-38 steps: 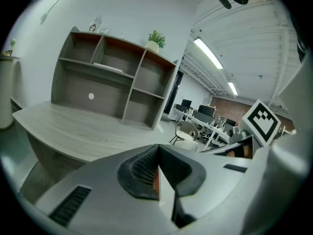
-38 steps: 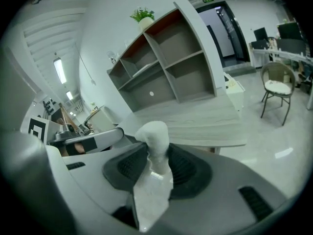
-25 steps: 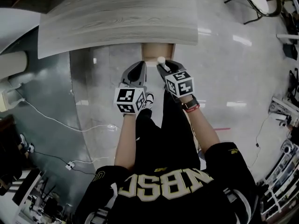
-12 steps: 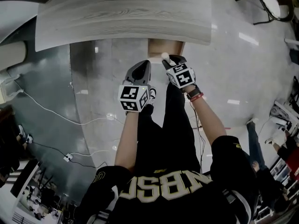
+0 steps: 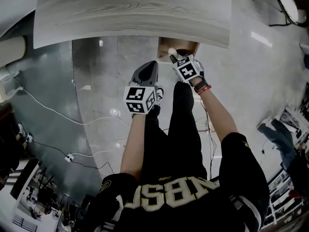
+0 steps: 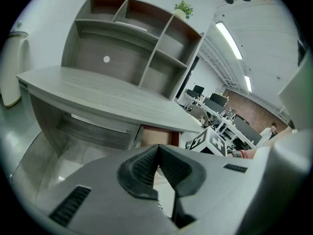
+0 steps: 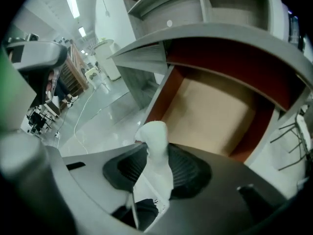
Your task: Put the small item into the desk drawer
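One small white item (image 7: pixel 155 151) sits pinched in the right gripper (image 5: pixel 175 57) at the single open drawer (image 7: pixel 210 114) front edge (desk (image 5: pixel 130 13) edge overhead). The left gripper (image 5: pixel 149 67), jaws pressed together, hangs back.

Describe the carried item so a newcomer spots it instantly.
Start at the grey wood-grain desk; under its edge a tan-floored drawer stands open. Just before it, the right gripper clamps a small white piece with a rounded top, the only pale object between dark jaws.

Right tool (image 5: pixel 174 55), item (image 5: pixel 172 51) — farther over drawer (image 5: pixel 191 46)
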Available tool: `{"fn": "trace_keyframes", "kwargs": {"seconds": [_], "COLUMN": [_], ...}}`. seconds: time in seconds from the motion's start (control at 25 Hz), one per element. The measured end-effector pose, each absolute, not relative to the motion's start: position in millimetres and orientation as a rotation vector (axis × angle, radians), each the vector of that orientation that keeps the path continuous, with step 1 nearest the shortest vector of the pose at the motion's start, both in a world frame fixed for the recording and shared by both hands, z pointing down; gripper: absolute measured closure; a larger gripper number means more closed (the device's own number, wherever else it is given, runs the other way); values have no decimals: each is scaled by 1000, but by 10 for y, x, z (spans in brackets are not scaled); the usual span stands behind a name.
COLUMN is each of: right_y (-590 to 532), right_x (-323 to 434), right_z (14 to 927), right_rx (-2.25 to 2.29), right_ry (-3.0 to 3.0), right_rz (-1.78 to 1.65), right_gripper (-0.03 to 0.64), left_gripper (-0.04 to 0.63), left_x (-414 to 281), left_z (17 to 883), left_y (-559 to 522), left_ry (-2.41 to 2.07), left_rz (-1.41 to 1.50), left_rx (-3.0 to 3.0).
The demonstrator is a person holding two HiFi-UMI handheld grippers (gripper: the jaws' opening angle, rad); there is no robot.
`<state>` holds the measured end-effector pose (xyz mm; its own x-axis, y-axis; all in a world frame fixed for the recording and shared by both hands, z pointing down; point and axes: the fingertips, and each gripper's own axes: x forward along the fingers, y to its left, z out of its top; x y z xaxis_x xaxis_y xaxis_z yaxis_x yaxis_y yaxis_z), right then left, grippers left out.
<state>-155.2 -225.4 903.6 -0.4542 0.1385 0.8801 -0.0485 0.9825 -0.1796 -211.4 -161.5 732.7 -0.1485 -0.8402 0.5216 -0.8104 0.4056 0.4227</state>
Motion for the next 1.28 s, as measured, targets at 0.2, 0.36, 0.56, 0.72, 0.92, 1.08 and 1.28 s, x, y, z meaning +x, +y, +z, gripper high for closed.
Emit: {"fn": "trace_keyframes", "kwargs": {"seconds": [0.2, 0.36, 0.56, 0.72, 0.92, 1.08, 1.28], "right_y": [-2322, -2358, -2354, -2330, -2319, -2295, -2268], "right_x": [-1629, -1606, -1586, -1598, -1598, -1653, -1583], "right_z": [9289, 9515, 9723, 9788, 9833, 9847, 9701], "right_rx": [-143, -193, -230, -212, -190, -181, -131], "right_ry": [-1997, -1941, -1881, -1867, -1845, -1846, -1849], "right_rz": [12, -103, -173, -183, -142, -80, -31], "right_gripper": [475, 474, 474, 472, 470, 456, 443], "left_gripper": [580, 580, 580, 580, 580, 580, 580], "left_x": [-2151, -2154, -2172, -2142, -2106, -2124, -2109], "left_z": [7454, 7524, 7589, 7620, 7626, 7664, 7608], "left_y": [-1587, -1529, -1448, -1363, -1294, -1252, -1207], "left_ry": [-1952, -1952, -1952, -1949, -1943, -1939, -1928], "left_rz": [-33, -28, -27, -31, -28, -31, -28], "left_rx": [1389, 1377, 1358, 1348, 1341, 1338, 1356]}}
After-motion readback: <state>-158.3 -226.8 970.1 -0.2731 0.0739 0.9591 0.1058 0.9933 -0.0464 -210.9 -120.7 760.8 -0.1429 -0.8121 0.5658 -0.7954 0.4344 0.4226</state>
